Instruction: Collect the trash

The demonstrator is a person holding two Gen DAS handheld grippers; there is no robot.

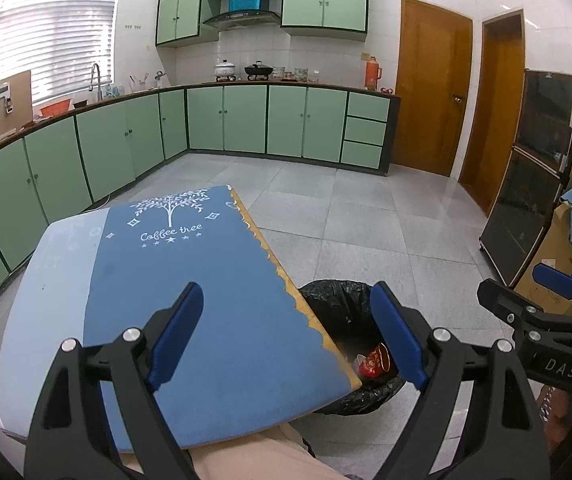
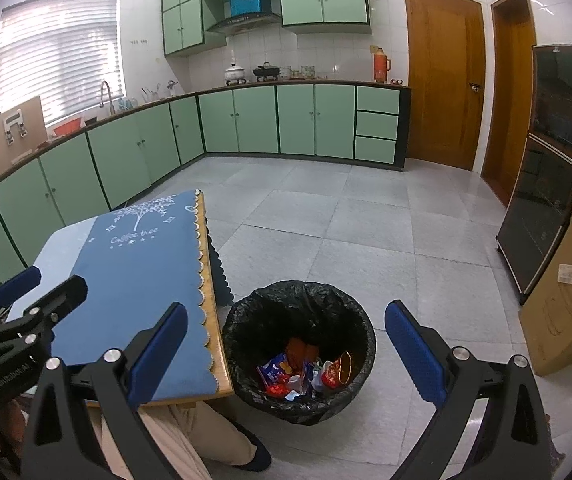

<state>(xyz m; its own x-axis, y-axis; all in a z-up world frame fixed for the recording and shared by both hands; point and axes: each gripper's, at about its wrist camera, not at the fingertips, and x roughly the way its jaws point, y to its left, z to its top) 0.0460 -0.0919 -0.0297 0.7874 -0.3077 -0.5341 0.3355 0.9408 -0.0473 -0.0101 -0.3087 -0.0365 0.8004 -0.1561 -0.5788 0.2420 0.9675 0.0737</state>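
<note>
A round bin lined with a black bag (image 2: 297,312) stands on the floor beside the table; the left wrist view shows its rim (image 1: 337,292) past the table edge. Several crumpled wrappers (image 2: 305,372) lie at its bottom, among them a red packet (image 1: 373,360). My left gripper (image 1: 289,336) hangs open over the table's right corner, nothing between its blue pads. My right gripper (image 2: 286,356) is open above the bin, and it holds nothing. Each gripper shows at the edge of the other's view: the right gripper (image 1: 525,300), the left gripper (image 2: 38,288).
The small table carries a blue cloth (image 1: 190,264) printed with a tree. A person's leg in beige trousers (image 2: 190,436) is under it. Green kitchen cabinets (image 1: 226,120) line the far walls. A dark cabinet (image 2: 545,184) and cardboard boxes (image 2: 557,300) stand at the right.
</note>
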